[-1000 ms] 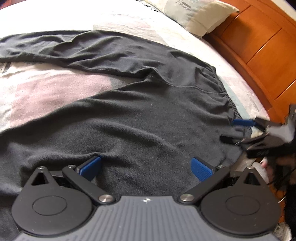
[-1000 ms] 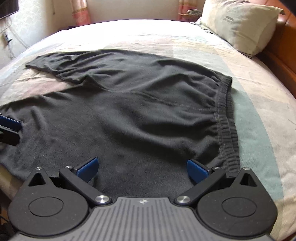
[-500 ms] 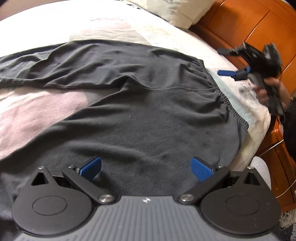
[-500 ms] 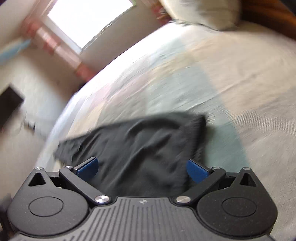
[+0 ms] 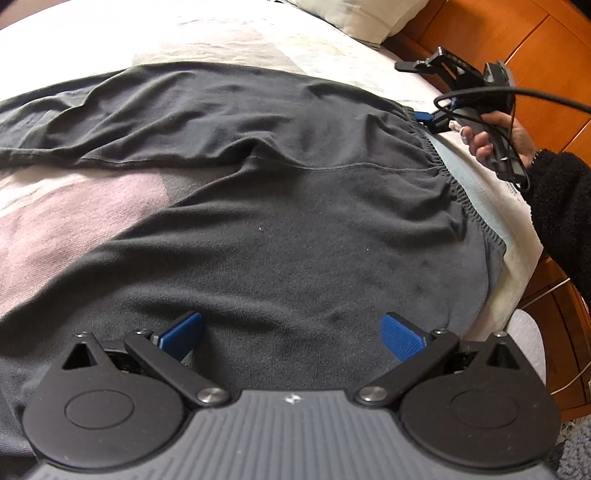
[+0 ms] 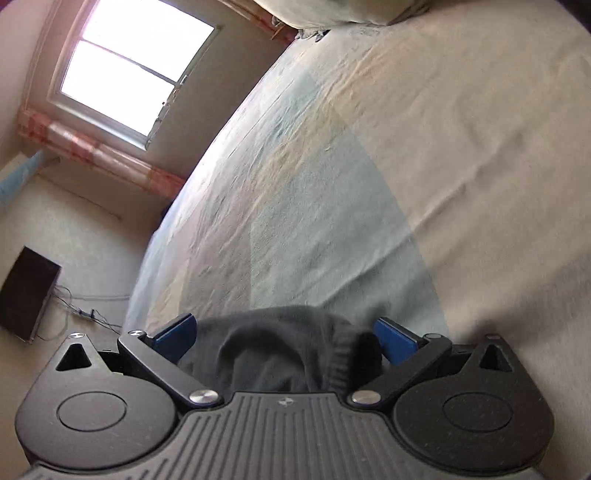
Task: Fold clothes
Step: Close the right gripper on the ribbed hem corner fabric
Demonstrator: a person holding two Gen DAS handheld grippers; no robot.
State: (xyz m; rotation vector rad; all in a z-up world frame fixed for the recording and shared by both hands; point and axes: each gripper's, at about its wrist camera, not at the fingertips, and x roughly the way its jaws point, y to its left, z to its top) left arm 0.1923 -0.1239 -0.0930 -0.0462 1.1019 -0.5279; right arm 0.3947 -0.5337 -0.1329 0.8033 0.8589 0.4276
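While the dark grey trousers (image 5: pixel 295 229) lie spread across the bed (image 5: pixel 74 221), waistband towards the wooden headboard (image 5: pixel 524 48) side, the left gripper (image 5: pixel 291 332) hangs low over the seat of them, blue pads (image 5: pixel 183 330) wide apart, nothing between them. Cloth fills the space beneath those fingers but none is pinched.

Over on the far corner, the right gripper (image 5: pixel 424 118) sits at the waistband's upper end, held in a hand (image 5: pixel 498 140) with a black fuzzy sleeve (image 5: pixel 561 206) and a cable looping off the handle. From the left camera only one blue tip shows against the elastic edge.

Switch to the right wrist view and it is clearer: the right gripper (image 6: pixel 282 339) is tilted hard, window (image 6: pixel 125 77) and wall tipped sideways, and a bunched hump of trousers (image 6: pixel 280 350) with ribbed waistband sits between the blue pads (image 6: pixel 395 339). Those pads stand well apart, one either side of the fabric, not clamped on it. Pale patchwork sheet runs off beyond, a pillow (image 6: pixel 332 11) at the top edge.
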